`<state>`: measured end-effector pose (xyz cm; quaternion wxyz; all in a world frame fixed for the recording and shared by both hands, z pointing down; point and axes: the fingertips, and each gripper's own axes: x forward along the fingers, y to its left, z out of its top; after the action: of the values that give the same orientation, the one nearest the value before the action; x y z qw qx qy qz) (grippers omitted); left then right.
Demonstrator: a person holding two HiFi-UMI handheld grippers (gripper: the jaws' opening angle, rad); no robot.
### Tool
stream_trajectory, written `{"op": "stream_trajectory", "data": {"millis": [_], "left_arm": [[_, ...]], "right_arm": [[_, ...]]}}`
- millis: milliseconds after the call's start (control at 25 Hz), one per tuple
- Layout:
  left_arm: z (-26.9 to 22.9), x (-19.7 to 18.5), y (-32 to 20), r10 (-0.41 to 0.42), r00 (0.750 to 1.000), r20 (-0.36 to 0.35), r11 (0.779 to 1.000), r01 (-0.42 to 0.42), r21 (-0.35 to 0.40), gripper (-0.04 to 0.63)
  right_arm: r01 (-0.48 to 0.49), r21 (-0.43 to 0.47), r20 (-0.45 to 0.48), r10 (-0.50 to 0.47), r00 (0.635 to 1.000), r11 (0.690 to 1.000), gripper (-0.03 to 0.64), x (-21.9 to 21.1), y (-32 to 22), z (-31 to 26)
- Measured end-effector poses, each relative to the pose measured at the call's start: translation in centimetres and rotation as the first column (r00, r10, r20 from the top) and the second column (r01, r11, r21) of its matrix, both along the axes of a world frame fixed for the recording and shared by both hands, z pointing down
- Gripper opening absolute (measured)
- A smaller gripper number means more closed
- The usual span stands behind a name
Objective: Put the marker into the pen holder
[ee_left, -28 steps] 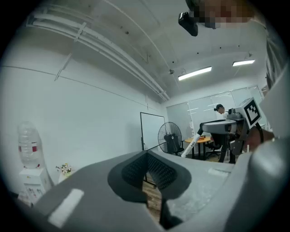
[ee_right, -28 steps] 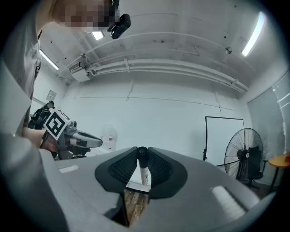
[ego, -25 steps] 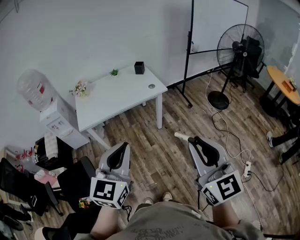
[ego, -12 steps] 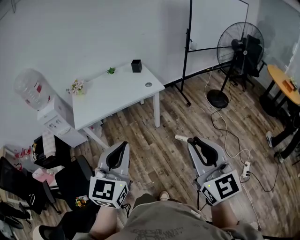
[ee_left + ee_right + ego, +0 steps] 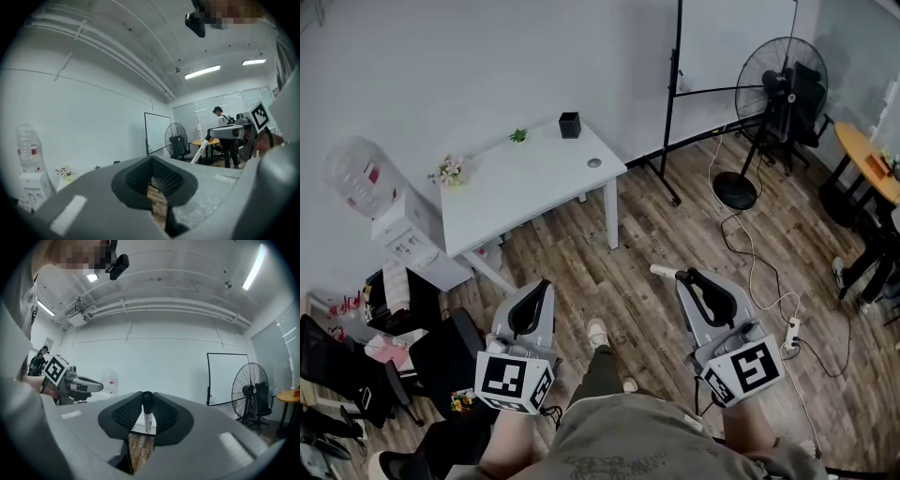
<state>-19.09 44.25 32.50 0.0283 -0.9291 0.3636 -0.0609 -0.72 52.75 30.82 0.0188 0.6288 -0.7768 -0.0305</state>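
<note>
My right gripper (image 5: 690,278) is shut on a white marker (image 5: 662,272) with a black cap; the marker sticks out to the left of the jaws over the wooden floor. In the right gripper view the marker (image 5: 148,415) stands upright between the pads of the right gripper (image 5: 147,414). My left gripper (image 5: 533,298) is shut with nothing in it; in its own view the left gripper (image 5: 152,178) shows pads nearly touching. The black pen holder (image 5: 570,125) stands at the far corner of the white table (image 5: 520,187), well ahead of both grippers.
A small plant (image 5: 517,136) and flowers (image 5: 448,172) sit on the table, plus a small round disc (image 5: 593,162). A water dispenser (image 5: 389,216) stands left, a whiteboard stand (image 5: 675,103) and a fan (image 5: 769,103) right. Cables (image 5: 750,262) cross the floor. Black chairs (image 5: 356,366) are at the left.
The table and room have shifted slightly left and down in the head view as the person steps forward; a shoe now shows between the grippers. Both grippers stay shut.
</note>
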Motion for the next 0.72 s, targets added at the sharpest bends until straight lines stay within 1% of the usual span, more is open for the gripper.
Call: {"op": "stream_trajectory", "data": {"millis": [240,400,560,720], "left_arm": [[0.7,0.4,-2.3,-0.001,1.0,-0.004,1.0,0.001,-0.016,0.0],[1.6,0.6,-5.2,-0.002,1.0,-0.006,0.999,0.002,-0.033,0.0],[2.1,1.1,-9.3,-0.001,1.0,-0.003,0.999,0.001,-0.044,0.0],[1.8,2.2,-14.9,0.004,1.0,-0.006,0.999,-0.004,-0.048,0.0]], "right_arm": [[-0.007,-0.037,-0.014,0.006,1.0,0.999,0.098,0.4,-2.7,0.7],[-0.003,-0.042,-0.022,0.002,1.0,0.999,0.098,0.4,-5.8,1.0],[0.0,-0.065,-0.017,-0.001,1.0,0.998,0.098,0.7,-9.9,1.7],[-0.002,-0.083,-0.017,0.001,1.0,0.997,0.098,1.6,-15.2,1.7]]}}
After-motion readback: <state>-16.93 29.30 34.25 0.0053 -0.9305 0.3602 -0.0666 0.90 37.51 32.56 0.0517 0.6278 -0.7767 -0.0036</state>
